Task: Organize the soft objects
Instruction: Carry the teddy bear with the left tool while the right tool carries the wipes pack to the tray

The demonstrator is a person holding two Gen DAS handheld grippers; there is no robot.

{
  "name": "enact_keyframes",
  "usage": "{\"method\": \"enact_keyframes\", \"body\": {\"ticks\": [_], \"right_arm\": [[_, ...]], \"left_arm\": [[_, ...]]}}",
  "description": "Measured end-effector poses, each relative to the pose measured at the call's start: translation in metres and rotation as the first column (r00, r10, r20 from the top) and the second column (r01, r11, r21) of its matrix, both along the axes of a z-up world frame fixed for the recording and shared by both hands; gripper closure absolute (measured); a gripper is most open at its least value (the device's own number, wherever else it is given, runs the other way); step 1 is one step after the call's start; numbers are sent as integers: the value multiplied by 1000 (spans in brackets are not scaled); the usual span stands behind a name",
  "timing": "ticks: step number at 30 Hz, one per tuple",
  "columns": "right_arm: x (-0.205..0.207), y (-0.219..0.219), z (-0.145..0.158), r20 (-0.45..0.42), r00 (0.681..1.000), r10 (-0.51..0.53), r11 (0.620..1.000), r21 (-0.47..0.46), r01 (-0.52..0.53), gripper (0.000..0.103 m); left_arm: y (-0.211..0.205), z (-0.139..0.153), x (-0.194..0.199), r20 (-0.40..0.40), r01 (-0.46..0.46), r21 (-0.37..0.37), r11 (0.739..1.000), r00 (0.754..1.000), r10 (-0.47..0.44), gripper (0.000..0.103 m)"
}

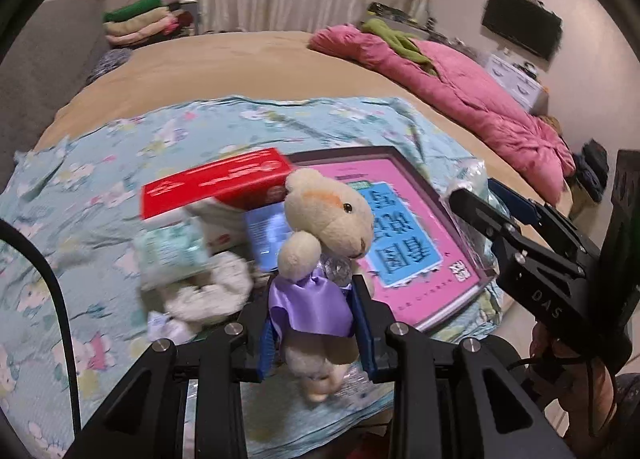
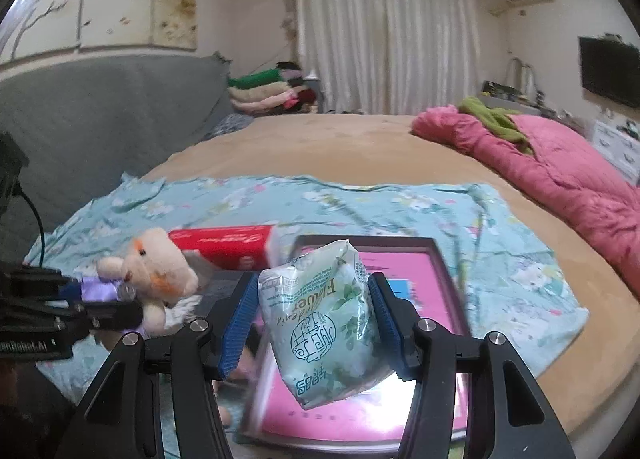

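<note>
Your left gripper (image 1: 316, 323) is clamped on the plush toy (image 1: 320, 235) at its waist, the blue pads pressing the purple satin skirt from both sides, so the cream-coloured animal stands upright between the fingers, lifted clear of the floral sheet (image 1: 100, 163) with its head above the fingertips and its feet hanging below. Your right gripper (image 2: 312, 315) is squeezing the tissue pack (image 2: 320, 323), a soft pale green packet with a leaf print (the lettering reads upside down from this side), tilted a little and held in the air over the pink box (image 2: 420, 279). That box lies flat on the sheet near the bed's front edge. Beside it, toward the left, sit a red carton (image 1: 216, 183), another green tissue pack (image 1: 172, 247) and a white fluffy bundle (image 1: 212, 291), blurred in the left wrist view. From the right wrist view the plush shows off to the left, well apart from the packet. Farther back, a pink quilt (image 2: 560, 175) lies bunched along the right side of the tan bed (image 2: 320, 147).
</note>
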State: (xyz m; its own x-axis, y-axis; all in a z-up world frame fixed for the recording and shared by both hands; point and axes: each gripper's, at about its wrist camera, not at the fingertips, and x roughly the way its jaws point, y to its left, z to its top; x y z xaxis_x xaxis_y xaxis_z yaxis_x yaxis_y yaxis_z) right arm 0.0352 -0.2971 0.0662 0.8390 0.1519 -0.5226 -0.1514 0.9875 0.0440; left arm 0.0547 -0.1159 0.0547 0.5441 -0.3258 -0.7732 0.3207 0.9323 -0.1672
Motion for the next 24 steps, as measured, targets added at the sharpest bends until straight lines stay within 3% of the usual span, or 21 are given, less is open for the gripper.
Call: {"method": "enact_keyframes", "body": {"ticks": [11,14,17,24], "right_arm": [[8,-54,-8,-45,988,-146,983,110,150,45],[12,-62,-14,-64,983,-170,978,108,176,45],[17,-70,-23,-96,978,-184,973,121,195,45],[31,-75,-46,-171,967,-188,973,103,207,45]], "left_arm": [[-72,-27,23,-77,82,40,996,994,-78,70],[-81,-43,27,-123,87,51,995,989,-80,70],[-90,-57,28,-134,101,93,991,987,-88,70],[-102,-78,32,-169,123,110,986,980,-104,70]]}}
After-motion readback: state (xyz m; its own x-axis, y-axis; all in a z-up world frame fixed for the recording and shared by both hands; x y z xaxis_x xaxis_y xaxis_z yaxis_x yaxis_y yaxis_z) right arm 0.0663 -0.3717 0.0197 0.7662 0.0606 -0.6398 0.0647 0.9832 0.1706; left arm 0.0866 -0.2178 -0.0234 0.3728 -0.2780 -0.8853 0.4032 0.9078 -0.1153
